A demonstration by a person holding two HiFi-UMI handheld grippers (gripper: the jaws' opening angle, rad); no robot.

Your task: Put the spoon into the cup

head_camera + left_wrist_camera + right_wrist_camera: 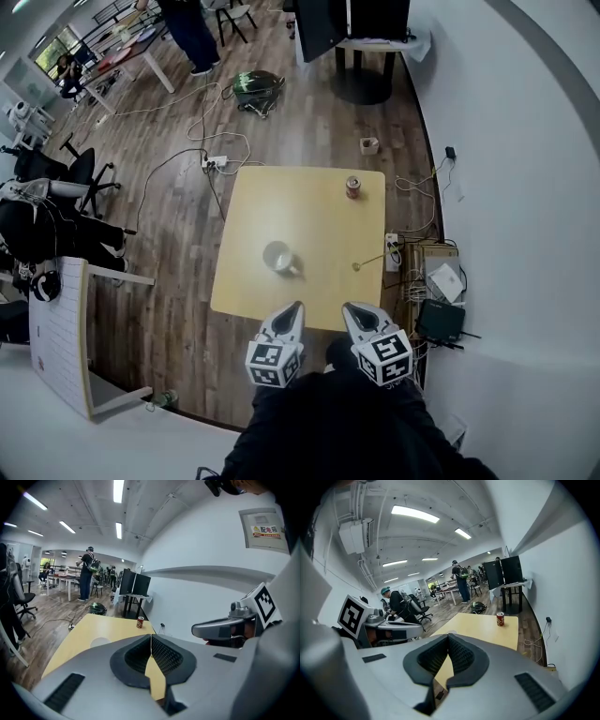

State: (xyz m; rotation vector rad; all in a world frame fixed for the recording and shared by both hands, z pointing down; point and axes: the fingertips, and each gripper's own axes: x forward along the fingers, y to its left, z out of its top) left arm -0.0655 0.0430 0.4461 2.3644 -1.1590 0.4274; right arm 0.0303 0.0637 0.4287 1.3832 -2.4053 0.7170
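**Head view: spoon ahead and to the right, both grippers pressed shut and empty**

The head view shows the left gripper point(296, 307) and the right gripper point(348, 308) side by side at the near edge of the yellow table point(244, 281), both pointing forward over it. In the left gripper view the jaws of the left gripper point(151, 637) meet along a thin seam with nothing between them. The right gripper view shows the same for the right gripper point(448, 639): pads together, holding nothing.

The spoon point(373, 260) lies flat on the table near its right edge, ahead of the right gripper and a little to its right. Its long axis runs roughly across the table, tilted slightly. The small round bowl end points toward the cup, and the thin handle reaches out to the right edge. The white cup point(278, 257) stands upright and well apart from the spoon, ahead of the left gripper and slightly to its left. A red can point(353, 187) stands at the far side, clear of both.

The right gripper is plainly the nearer one to the spoon, so the pick-up most likely falls to it. Because the handle lies crosswise to the way that gripper points, the jaws would need to open and probably turn to straddle it.
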